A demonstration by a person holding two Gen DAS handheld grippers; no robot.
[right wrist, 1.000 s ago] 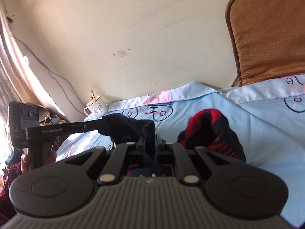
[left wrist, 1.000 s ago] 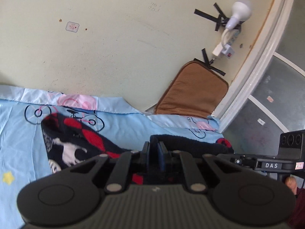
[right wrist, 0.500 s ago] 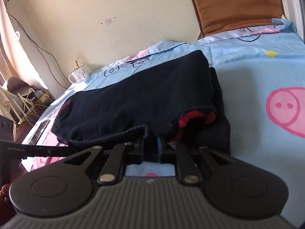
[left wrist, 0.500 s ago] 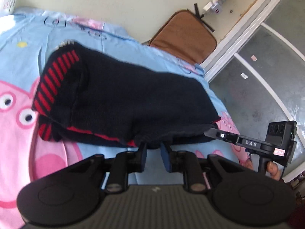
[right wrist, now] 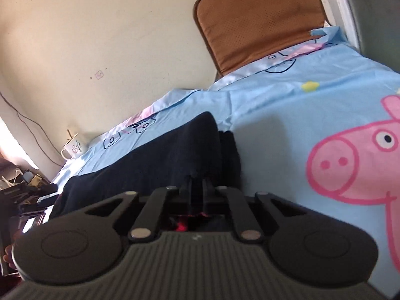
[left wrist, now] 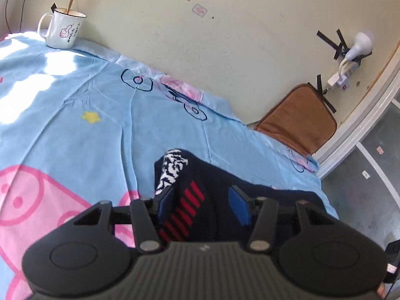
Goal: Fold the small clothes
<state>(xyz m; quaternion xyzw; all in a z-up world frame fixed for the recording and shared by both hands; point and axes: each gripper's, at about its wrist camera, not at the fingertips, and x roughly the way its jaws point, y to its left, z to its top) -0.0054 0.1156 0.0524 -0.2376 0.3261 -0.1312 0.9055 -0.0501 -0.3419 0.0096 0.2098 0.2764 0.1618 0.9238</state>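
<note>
A small dark navy knitted sweater [left wrist: 215,200] with red stripes and a white pattern lies folded on the blue cartoon bedsheet [left wrist: 75,125]. My left gripper [left wrist: 202,200] is open just above its near edge, its blue pads apart and holding nothing. In the right wrist view the sweater [right wrist: 175,150] stretches away to the left. My right gripper [right wrist: 197,187] has its jaws close together at the sweater's near edge, with red trim showing under them; I cannot tell if cloth is pinched.
A white mug [left wrist: 63,28] with a stick stands at the sheet's far left corner by the wall. A brown cushion [left wrist: 297,120] leans on the wall at the right. A door frame [left wrist: 362,115] lies beyond. Clutter [right wrist: 22,185] sits off the bed's left side.
Both grippers carried the sweater's edge over and laid it down into a fold. My left gripper has opened and let go of the cloth. The right gripper has lowered onto the sweater.
</note>
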